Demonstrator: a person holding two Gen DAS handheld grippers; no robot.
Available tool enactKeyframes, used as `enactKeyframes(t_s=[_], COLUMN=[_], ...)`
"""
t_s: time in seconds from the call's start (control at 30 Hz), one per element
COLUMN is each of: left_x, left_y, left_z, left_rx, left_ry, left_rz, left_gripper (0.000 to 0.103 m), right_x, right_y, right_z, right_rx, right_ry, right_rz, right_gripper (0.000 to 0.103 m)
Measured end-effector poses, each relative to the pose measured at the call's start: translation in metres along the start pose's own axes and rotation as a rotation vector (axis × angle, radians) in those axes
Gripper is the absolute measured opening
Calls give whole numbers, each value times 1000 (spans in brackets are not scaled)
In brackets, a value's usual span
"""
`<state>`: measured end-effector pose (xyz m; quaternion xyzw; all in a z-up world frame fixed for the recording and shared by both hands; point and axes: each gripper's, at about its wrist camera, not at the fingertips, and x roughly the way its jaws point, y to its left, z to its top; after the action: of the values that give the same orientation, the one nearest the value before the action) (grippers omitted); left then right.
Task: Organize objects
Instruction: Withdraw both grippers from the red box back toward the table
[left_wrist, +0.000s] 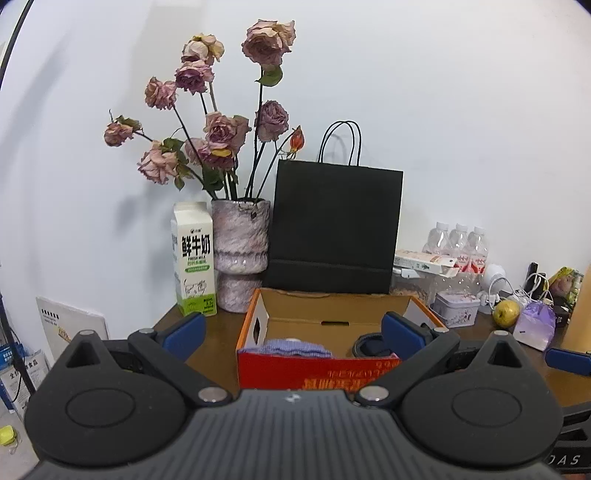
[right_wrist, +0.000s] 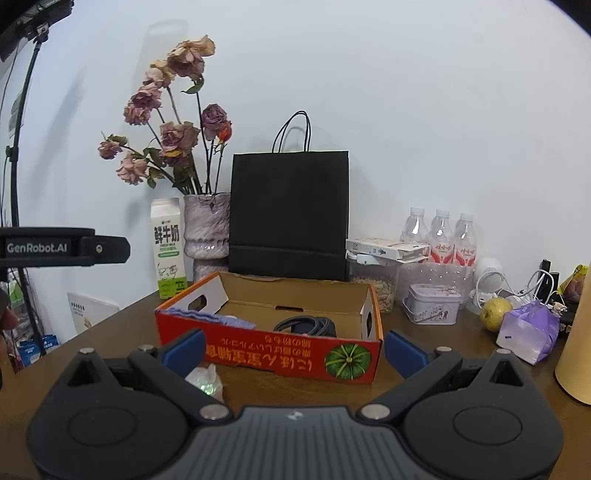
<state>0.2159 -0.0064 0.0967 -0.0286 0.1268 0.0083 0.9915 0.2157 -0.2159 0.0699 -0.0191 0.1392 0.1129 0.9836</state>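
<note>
An open red cardboard box (left_wrist: 317, 369) (right_wrist: 266, 347) sits on the brown table. Inside lie a folded purple cloth (left_wrist: 295, 349) (right_wrist: 221, 318) and a coiled black cable (left_wrist: 369, 345) (right_wrist: 306, 325). My left gripper (left_wrist: 293, 332) is open and empty, just in front of the box. My right gripper (right_wrist: 293, 352) is open and empty, a little nearer than the box front. A small crumpled clear wrapper (right_wrist: 205, 380) lies on the table by its left finger. A yellow pear (right_wrist: 495, 314) (left_wrist: 506, 313) and a purple bag (right_wrist: 528, 328) (left_wrist: 535, 325) lie to the right.
Behind the box stand a milk carton (right_wrist: 168, 247), a vase of dried roses (right_wrist: 207, 229), a black paper bag (right_wrist: 288, 218), water bottles (right_wrist: 439, 236), a clear jar (right_wrist: 373, 280) and a small tin (right_wrist: 432, 304). The left gripper's arm (right_wrist: 62, 246) juts in at left. A tan cylinder (right_wrist: 576, 350) stands far right.
</note>
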Motion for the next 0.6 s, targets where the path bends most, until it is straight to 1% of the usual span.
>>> enactKeyframes(t_s=[0.2, 0.6], left_x=[-17, -44], left_y=[9, 34], left_z=[-10, -25], left_rx=[-8, -32], left_ry=[25, 90], left_rz=[-5, 39], left_gripper=[103, 103], right_x=[-24, -56], right_y=[8, 19], right_z=[-12, -40], right_rx=[-27, -34], right_ry=[6, 63], right_rz=[-3, 32], right_gripper=[103, 103])
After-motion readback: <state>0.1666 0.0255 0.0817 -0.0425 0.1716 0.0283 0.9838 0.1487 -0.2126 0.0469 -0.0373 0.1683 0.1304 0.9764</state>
